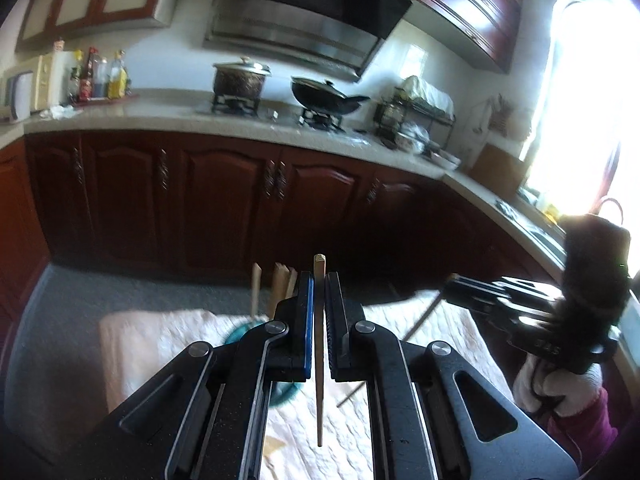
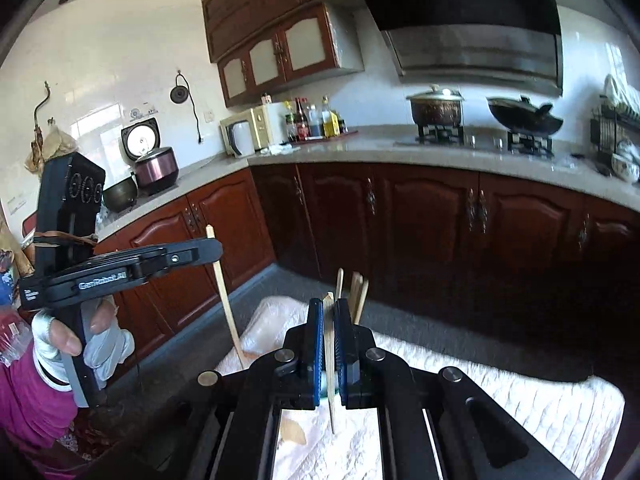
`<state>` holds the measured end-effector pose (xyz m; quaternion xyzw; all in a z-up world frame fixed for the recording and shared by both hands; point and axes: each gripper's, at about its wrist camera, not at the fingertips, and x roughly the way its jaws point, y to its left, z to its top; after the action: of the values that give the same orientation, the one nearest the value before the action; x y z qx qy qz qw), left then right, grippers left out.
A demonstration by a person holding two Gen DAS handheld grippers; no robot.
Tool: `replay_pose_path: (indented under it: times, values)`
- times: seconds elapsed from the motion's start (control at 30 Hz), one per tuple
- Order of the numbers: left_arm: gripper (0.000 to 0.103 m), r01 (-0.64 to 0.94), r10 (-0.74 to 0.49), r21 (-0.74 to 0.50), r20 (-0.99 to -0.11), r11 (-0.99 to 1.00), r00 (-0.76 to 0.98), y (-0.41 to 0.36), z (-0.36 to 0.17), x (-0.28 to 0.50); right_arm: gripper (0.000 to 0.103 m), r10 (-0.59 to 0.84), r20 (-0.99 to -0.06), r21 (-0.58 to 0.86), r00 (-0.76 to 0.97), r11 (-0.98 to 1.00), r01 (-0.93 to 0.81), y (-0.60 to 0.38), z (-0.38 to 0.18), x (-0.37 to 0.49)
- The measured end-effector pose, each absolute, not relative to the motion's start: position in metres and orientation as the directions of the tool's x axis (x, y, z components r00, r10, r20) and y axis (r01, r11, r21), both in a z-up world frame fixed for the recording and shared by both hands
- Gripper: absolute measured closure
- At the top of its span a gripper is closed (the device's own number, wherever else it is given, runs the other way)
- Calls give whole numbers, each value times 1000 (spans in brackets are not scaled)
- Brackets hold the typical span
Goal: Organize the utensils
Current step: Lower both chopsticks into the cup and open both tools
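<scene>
My left gripper (image 1: 319,280) is shut on a wooden chopstick (image 1: 319,360) that stands upright between its pads above the white quilted cloth (image 1: 160,344). My right gripper (image 2: 328,306) is shut on another wooden chopstick (image 2: 329,364), also upright. Several chopsticks (image 1: 280,284) stand in a teal holder (image 1: 240,334) just left of the left gripper; their tips show past the right gripper too (image 2: 356,292). The left gripper with its chopstick (image 2: 226,300) shows at the left of the right wrist view. The right gripper (image 1: 452,284) shows at the right of the left wrist view.
A wooden spoon bowl (image 2: 294,432) lies on the cloth (image 2: 500,400) below the right gripper. Dark red cabinets (image 1: 224,200) and a counter with pot (image 1: 240,80), wok (image 1: 324,98) and dish rack (image 1: 416,116) stand behind. Grey floor (image 1: 60,320) surrounds the cloth.
</scene>
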<state>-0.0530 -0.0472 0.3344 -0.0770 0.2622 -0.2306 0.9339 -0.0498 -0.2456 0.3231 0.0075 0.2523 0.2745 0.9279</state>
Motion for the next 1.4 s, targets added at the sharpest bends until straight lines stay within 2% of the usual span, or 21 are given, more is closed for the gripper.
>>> replay_pose_path:
  times: [0.2, 0.43, 0.97, 1.4]
  values:
    - [99, 329, -406, -244, -436, 912, 803, -31, 345, -22, 98, 513, -420, 120, 748, 849, -515, -233, 362, -27]
    - [99, 253, -326, -215, -454, 943, 829, -26, 327, 27, 98, 512, -401, 131, 760, 853, -505, -218, 366, 8]
    - [99, 233, -295, -181, -552, 956, 780, -35, 264, 70, 98, 545, -528, 223, 651, 829, -513, -188, 283, 76]
    - [99, 233, -309, -203, -636, 951, 707, -41, 221, 75, 98, 548, -593, 286, 589, 828, -482, -198, 242, 64]
